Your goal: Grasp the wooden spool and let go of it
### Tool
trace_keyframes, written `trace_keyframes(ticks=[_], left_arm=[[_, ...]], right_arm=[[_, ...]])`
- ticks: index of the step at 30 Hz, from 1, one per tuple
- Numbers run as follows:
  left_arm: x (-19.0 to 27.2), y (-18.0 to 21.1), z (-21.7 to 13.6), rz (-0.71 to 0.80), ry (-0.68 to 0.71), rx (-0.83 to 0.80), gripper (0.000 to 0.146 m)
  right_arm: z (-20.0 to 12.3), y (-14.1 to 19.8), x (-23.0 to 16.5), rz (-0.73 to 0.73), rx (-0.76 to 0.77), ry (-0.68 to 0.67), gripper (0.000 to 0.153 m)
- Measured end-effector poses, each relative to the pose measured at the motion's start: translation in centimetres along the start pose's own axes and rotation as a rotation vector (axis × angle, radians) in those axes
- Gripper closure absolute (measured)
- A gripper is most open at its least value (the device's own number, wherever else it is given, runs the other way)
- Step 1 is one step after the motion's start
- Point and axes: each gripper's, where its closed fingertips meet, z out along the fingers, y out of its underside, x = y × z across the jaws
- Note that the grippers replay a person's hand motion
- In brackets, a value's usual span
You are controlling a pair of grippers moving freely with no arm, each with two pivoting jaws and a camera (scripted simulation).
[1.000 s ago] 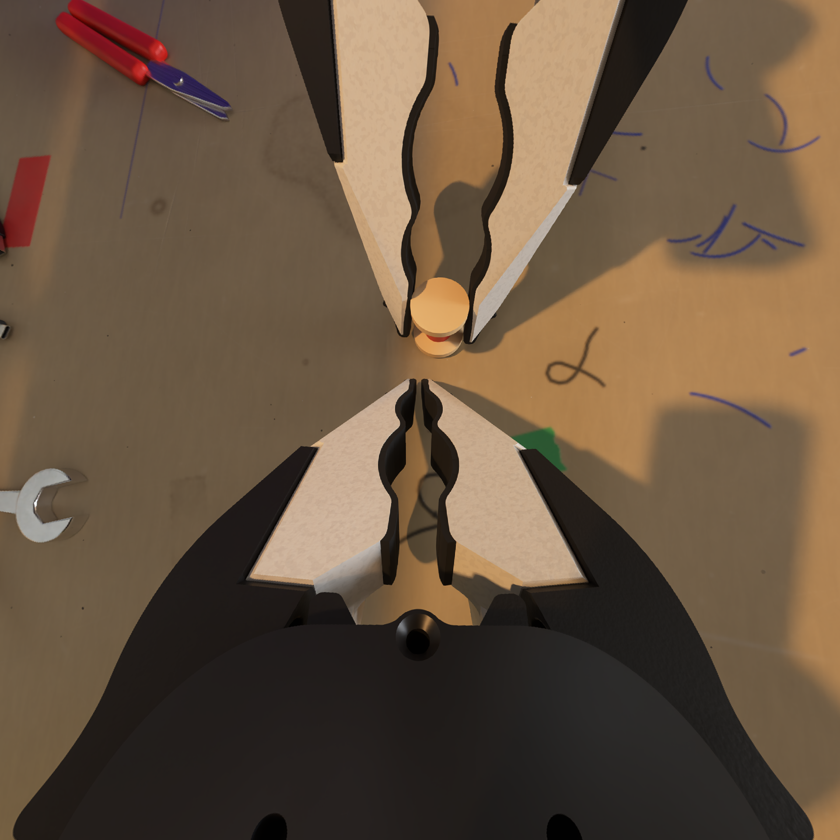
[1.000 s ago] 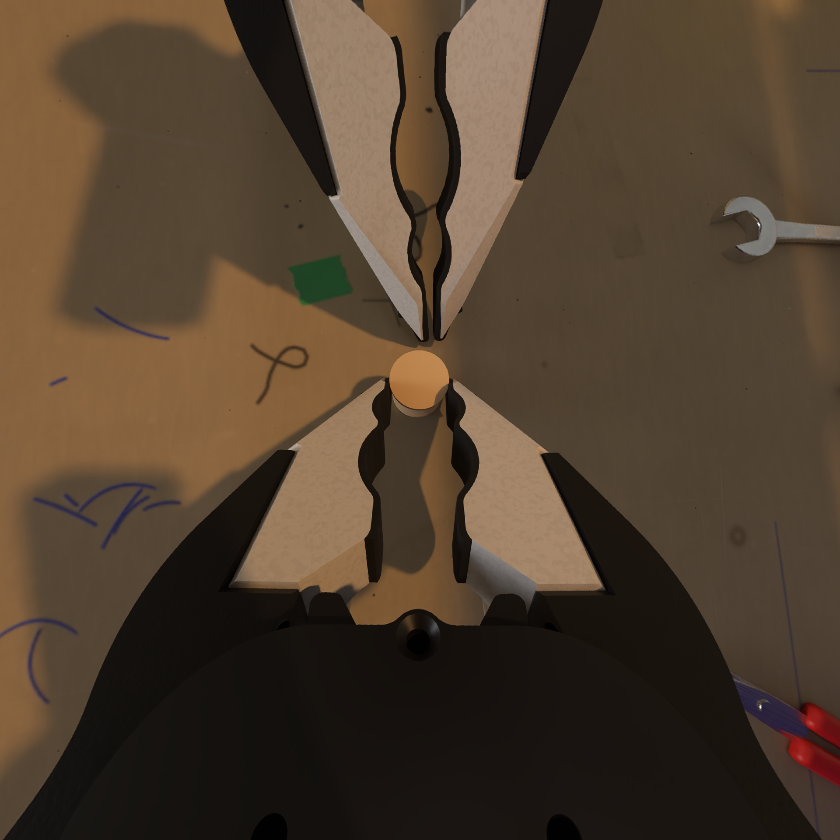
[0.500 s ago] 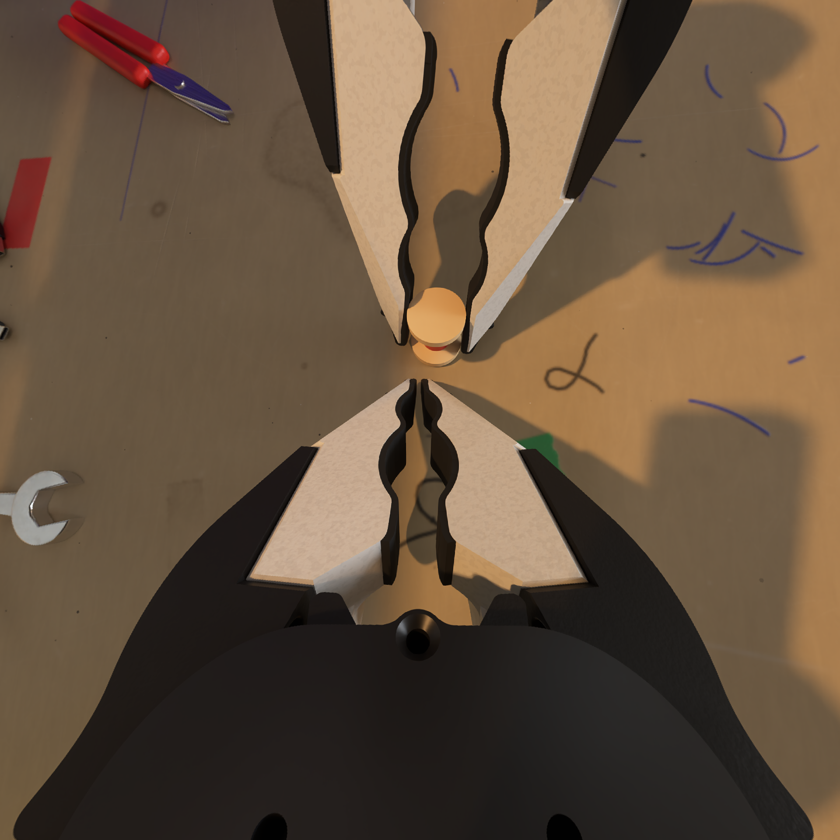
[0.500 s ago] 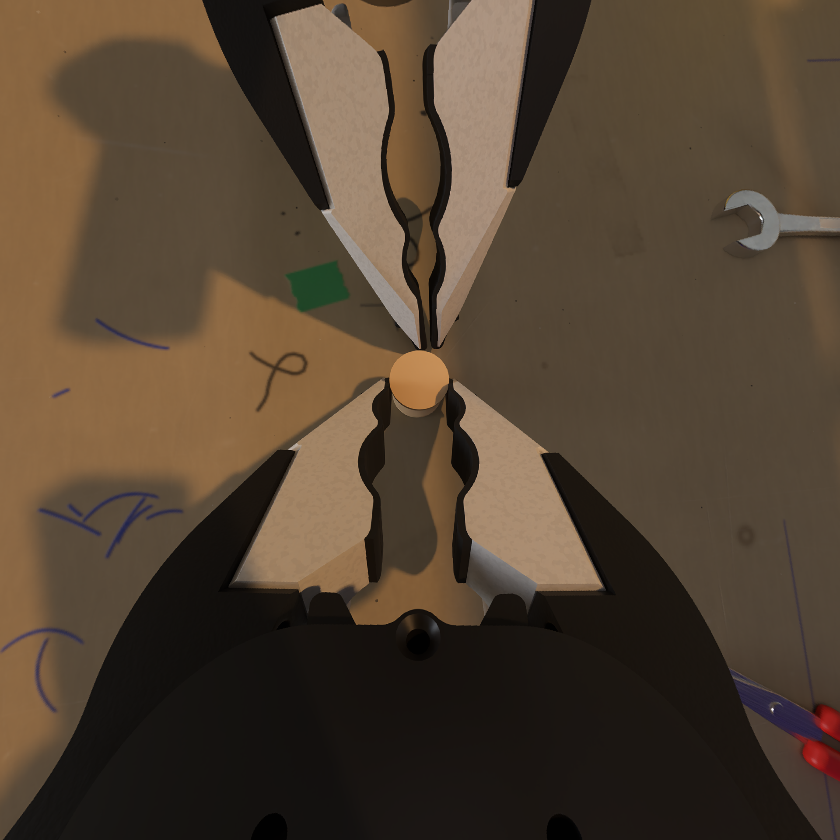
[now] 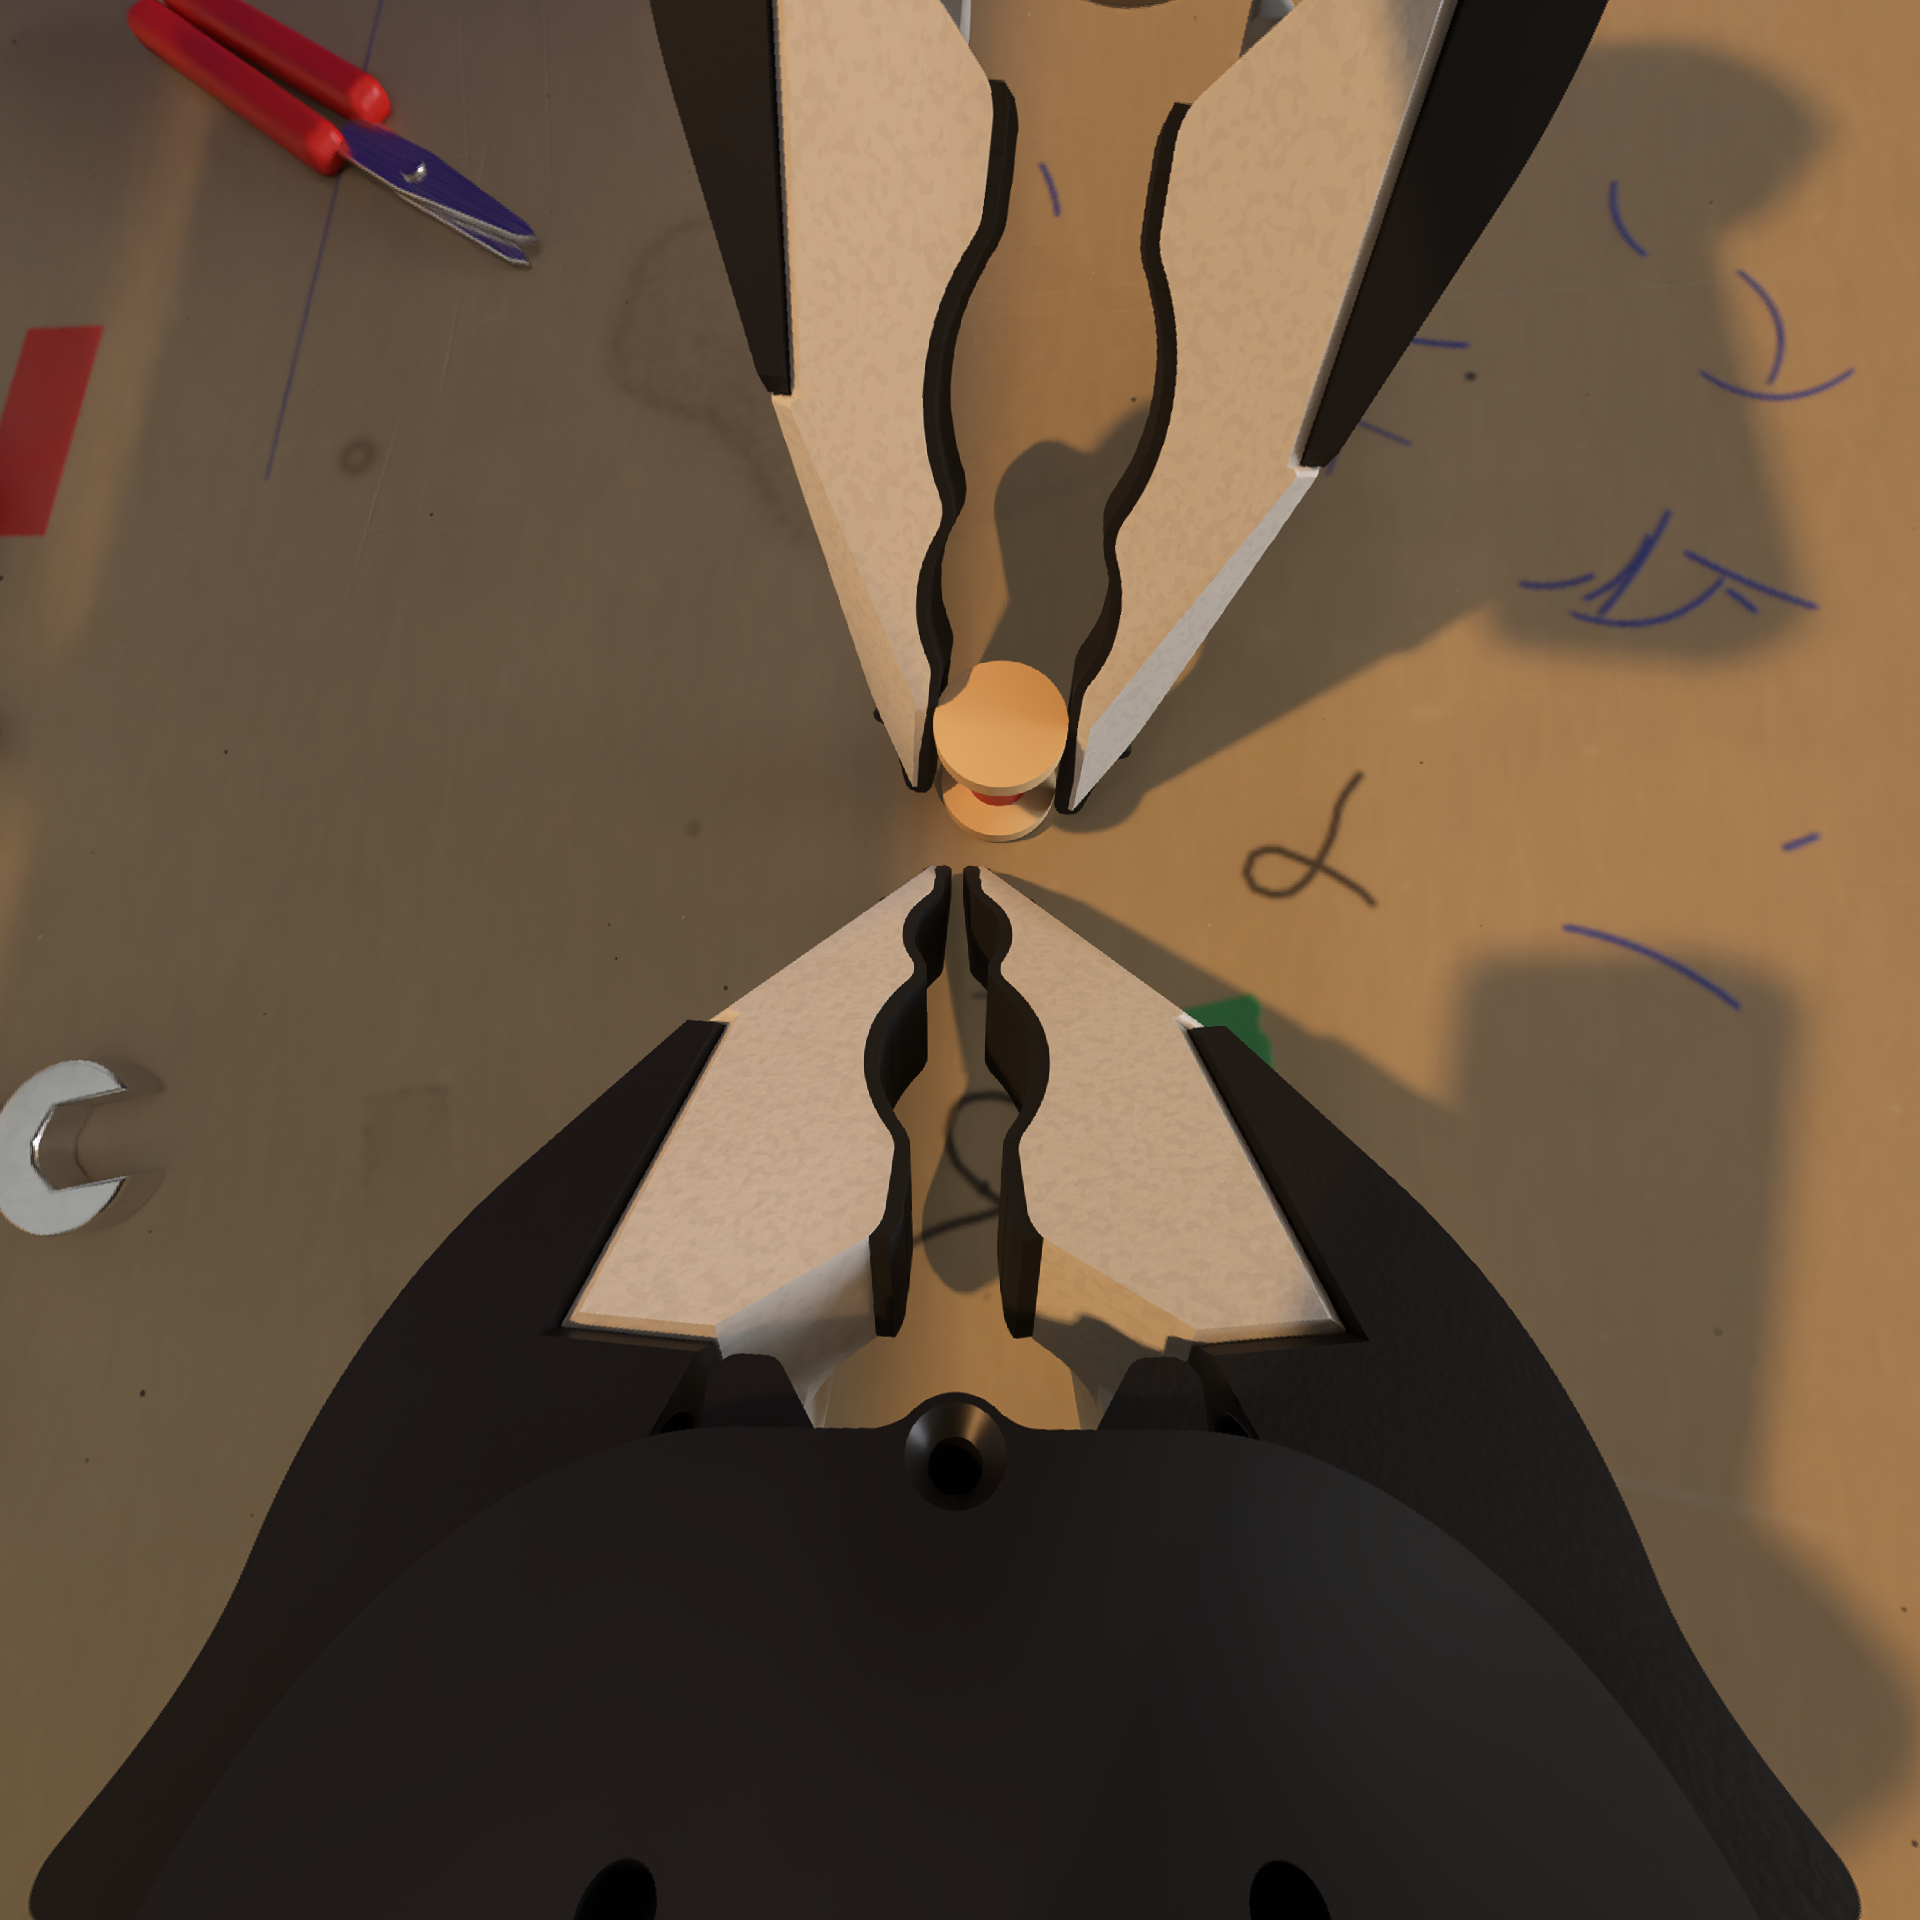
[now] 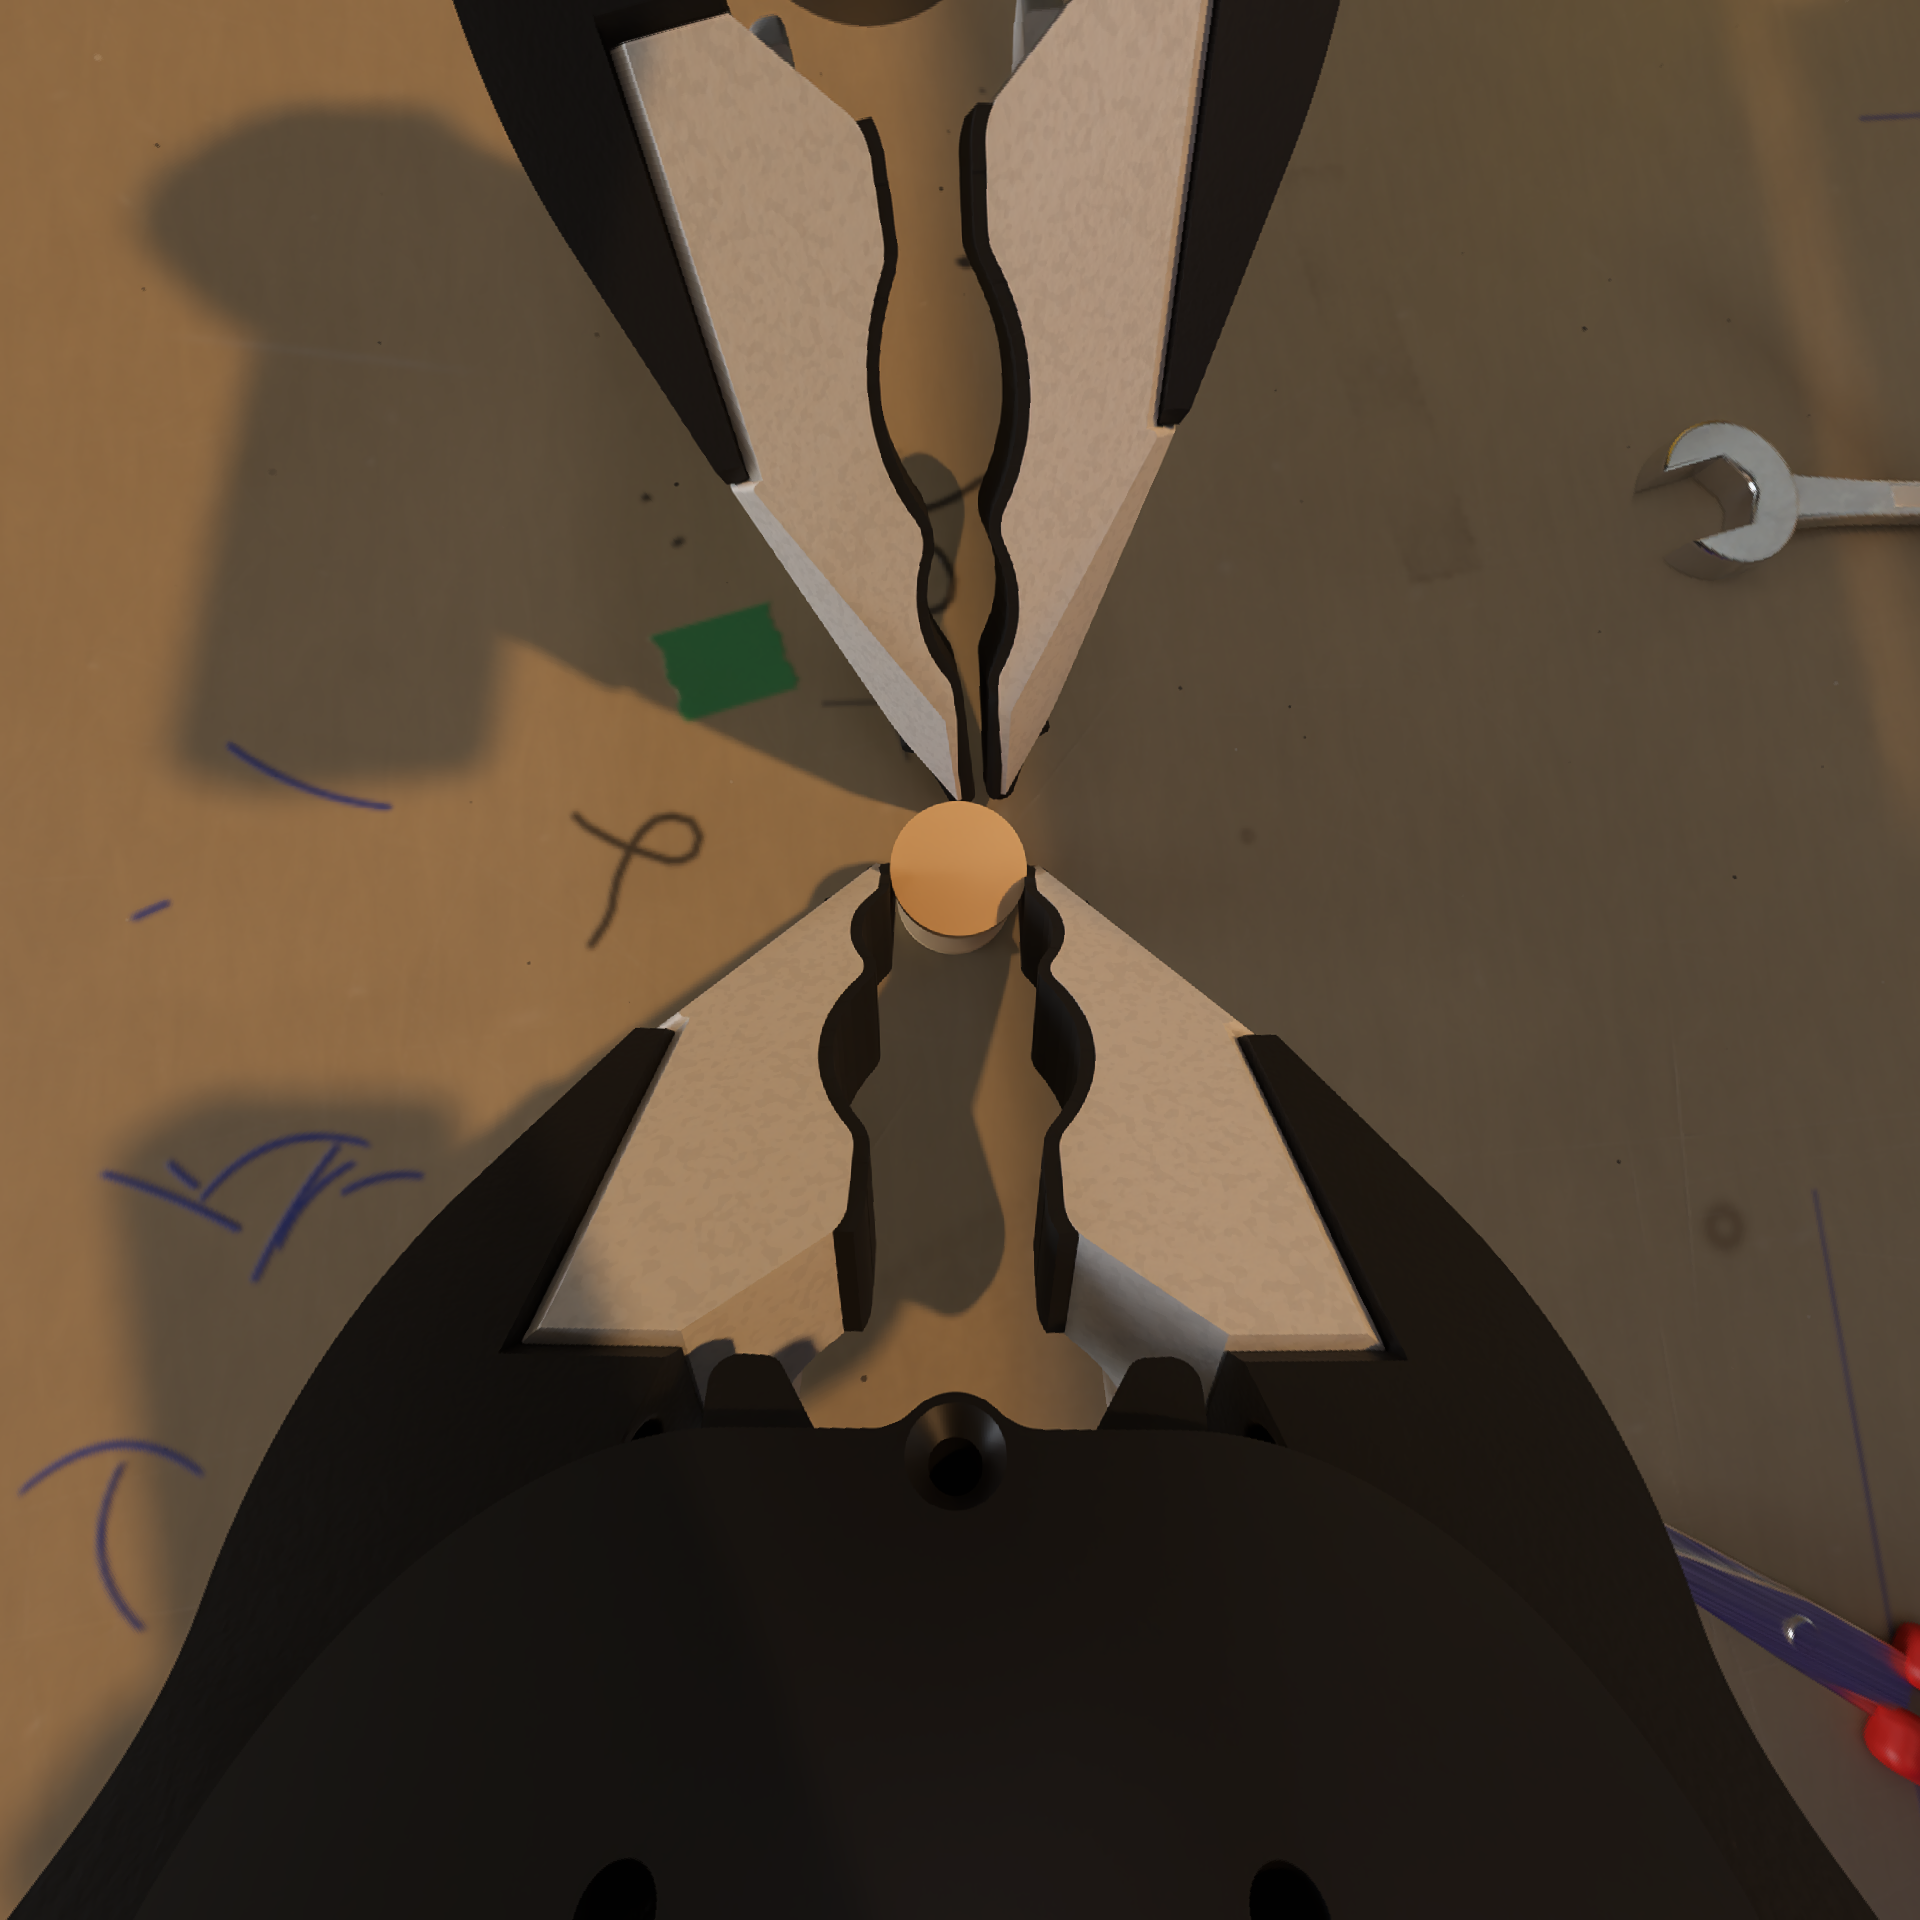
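Note:
The wooden spool (image 6: 958, 868) is a small tan reel with a round top flange, and red thread shows on its core in the left wrist view (image 5: 1000, 727). My right gripper (image 6: 956, 896) is shut on it, one fingertip on each side of the top flange. In the left wrist view the right gripper (image 5: 995, 795) comes in from the top with the spool between its tips. My left gripper (image 5: 956, 873) is shut and empty, its tips just short of the spool. In the right wrist view the left gripper (image 6: 977, 790) points at the spool from the far side.
Red-handled scissors (image 5: 312, 125) and a strip of red tape (image 5: 47, 426) lie far left in the left wrist view. A steel wrench (image 6: 1745, 499) lies to the right and green tape (image 6: 724, 660) to the left in the right wrist view. Pen scribbles mark the brown tabletop (image 5: 1558, 1143).
The right gripper stays shut on the spool. The two grippers have drawn closer: the left one looms larger in the right wrist view, its tips now almost at the spool's flange.

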Motion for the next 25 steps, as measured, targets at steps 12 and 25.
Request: trace_keyframes(ticks=[12,25], left_arm=[[0.03,0.19,-0.41,-0.025,0.026,0.004,0.135],[0.01,0.37,-0.41,0.006,0.017,-0.006,0.137]], right_arm=[[-0.03,0.26,0.45,-0.010,-0.006,0.026,0.128],[-0.54,0.47,0.17,-0.033,-0.021,0.013,0.119]])
